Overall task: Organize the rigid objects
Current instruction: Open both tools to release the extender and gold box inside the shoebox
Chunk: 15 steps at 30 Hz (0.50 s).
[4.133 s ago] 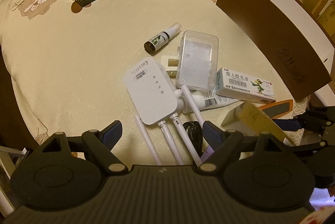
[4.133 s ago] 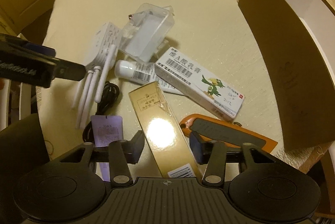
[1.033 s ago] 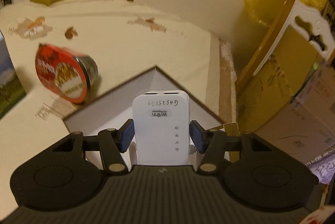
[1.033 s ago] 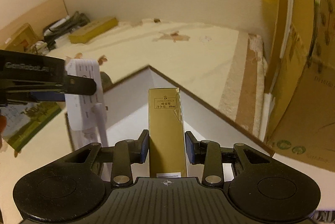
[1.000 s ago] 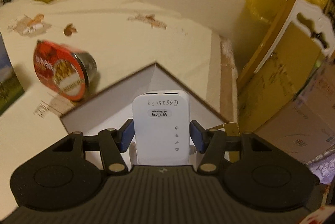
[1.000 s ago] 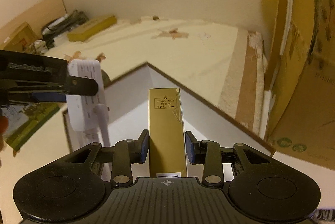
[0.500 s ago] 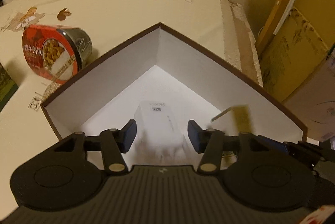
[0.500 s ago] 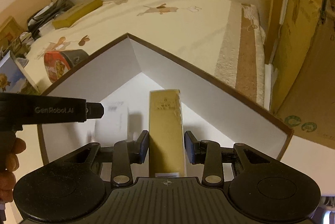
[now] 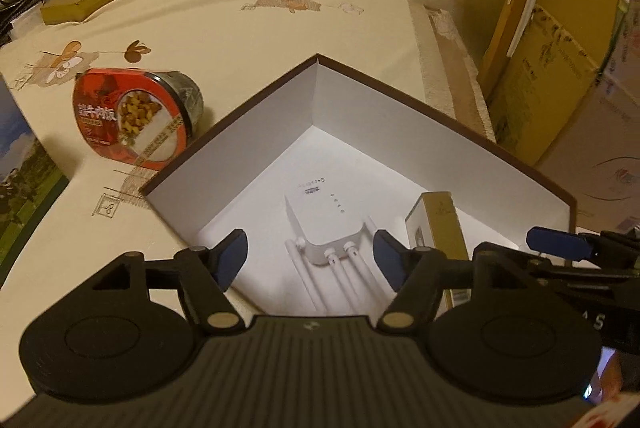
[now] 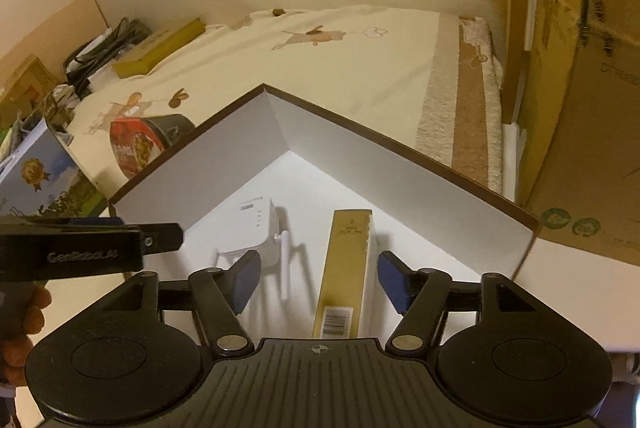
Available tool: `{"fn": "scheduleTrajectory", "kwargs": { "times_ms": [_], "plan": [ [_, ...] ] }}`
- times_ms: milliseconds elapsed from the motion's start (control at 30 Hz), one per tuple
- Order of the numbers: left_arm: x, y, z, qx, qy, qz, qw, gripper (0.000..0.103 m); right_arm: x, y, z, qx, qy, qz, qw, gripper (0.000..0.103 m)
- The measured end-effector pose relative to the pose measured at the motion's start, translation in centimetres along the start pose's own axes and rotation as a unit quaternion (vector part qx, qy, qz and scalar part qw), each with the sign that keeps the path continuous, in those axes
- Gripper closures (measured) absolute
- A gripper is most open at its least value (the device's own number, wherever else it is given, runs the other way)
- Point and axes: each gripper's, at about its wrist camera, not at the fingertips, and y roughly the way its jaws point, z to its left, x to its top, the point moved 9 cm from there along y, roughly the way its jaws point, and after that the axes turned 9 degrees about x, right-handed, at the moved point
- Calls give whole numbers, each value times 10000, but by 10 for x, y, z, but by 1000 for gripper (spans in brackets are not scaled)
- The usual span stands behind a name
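Two grippers hover over an open box that holds a router and a gold carton.

The left gripper has just been opening; its blue pads stand wide, gripping nothing, with the white router lying flat on the box floor below them, antennas pointing toward the camera. The right gripper has also just been opening; its fingers are released, and the gold carton lies on the floor of the box between them, apart from both pads, barcode end nearest. Router and carton lie side by side, near each other. The box is brown outside and white inside, and sits on a cream cloth. A red food tub lies tipped just beside the box's left wall.
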Motion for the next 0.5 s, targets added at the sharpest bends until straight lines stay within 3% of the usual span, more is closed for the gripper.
{"fn": "scheduleTrajectory", "kwargs": {
  "times_ms": [500],
  "plan": [
    [-27, -76, 42, 244, 9, -247, 9994, 31, -4, -50, 37, 15, 25, -239, 9997, 39]
  ]
}}
